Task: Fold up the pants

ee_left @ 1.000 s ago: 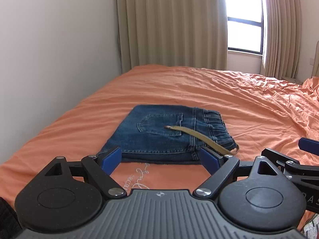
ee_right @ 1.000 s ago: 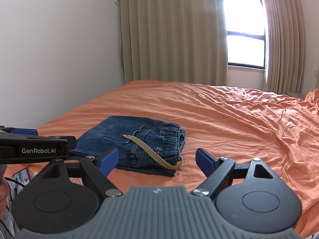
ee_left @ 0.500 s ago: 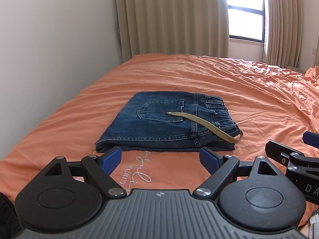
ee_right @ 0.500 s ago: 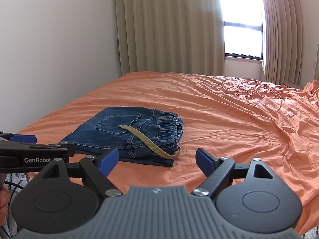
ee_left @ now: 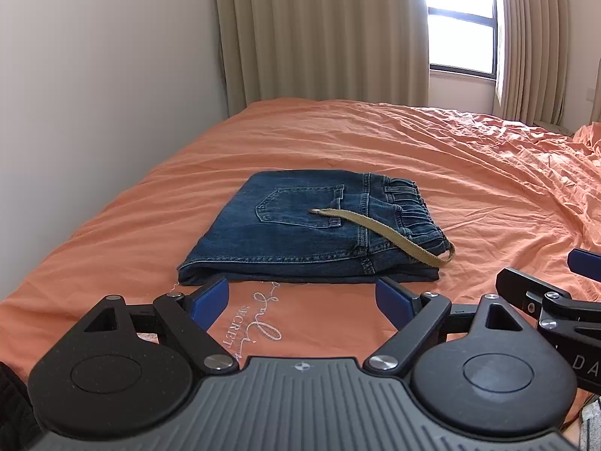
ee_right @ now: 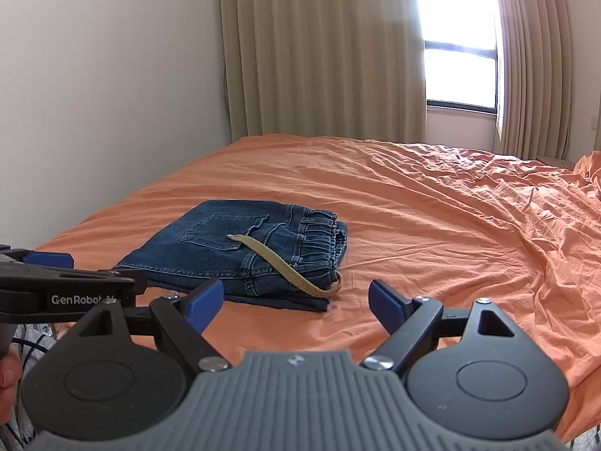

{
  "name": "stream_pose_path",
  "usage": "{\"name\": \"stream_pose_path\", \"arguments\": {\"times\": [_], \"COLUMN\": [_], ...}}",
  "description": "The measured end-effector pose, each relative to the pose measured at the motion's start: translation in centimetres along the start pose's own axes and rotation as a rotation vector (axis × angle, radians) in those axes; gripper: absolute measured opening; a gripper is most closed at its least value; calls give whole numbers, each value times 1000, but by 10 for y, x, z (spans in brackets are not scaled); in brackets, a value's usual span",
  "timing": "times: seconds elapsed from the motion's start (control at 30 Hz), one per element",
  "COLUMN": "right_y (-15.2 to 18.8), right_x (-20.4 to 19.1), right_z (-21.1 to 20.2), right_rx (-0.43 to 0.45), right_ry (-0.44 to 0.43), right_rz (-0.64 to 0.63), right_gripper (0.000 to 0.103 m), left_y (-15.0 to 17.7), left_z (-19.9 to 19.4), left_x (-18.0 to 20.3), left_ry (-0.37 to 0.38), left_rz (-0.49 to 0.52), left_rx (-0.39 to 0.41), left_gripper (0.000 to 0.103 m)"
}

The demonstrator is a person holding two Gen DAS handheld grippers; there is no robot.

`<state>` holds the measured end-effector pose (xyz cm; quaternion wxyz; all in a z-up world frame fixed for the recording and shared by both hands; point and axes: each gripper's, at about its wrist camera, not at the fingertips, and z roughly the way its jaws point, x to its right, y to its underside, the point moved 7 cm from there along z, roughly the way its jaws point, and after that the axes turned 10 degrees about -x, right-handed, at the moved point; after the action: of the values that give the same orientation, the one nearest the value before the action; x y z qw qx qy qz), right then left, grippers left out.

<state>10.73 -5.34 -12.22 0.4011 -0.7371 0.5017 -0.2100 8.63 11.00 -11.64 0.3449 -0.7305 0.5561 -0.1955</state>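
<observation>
Blue denim pants (ee_left: 300,233) (ee_right: 240,255) lie folded into a compact rectangle on the orange bed sheet (ee_left: 432,158), back pocket up, elastic waistband to the right. A tan belt strap (ee_left: 387,233) (ee_right: 285,263) trails across the top and loops off the near right corner. My left gripper (ee_left: 302,300) hovers open just short of the pants' near edge, holding nothing. My right gripper (ee_right: 295,300) is open and empty too, right of and nearer than the pants. Each gripper shows at the edge of the other's view.
A white wall (ee_left: 94,94) borders the bed on the left. Beige curtains (ee_left: 319,30) and a bright window (ee_left: 462,18) stand behind the bed. The sheet (ee_right: 450,225) is rumpled on the right half. Embroidered lettering (ee_left: 259,323) marks the sheet near the front edge.
Both grippers have pulled back and risen away from the folded pants, which now sit farther off in both views. The pants have not moved. Both grippers stay open.
</observation>
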Motion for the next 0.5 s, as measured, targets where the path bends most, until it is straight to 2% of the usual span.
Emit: {"name": "stream_pose_path", "arguments": {"times": [0.5], "right_y": [-1], "right_x": [0], "right_z": [-2], "right_rx": [5], "right_ry": [14], "right_rz": [3], "right_gripper": [81], "left_y": [1], "left_z": [-5], "left_x": [4], "left_ry": [13], "left_rz": [6], "left_rx": [9], "left_gripper": [102]}}
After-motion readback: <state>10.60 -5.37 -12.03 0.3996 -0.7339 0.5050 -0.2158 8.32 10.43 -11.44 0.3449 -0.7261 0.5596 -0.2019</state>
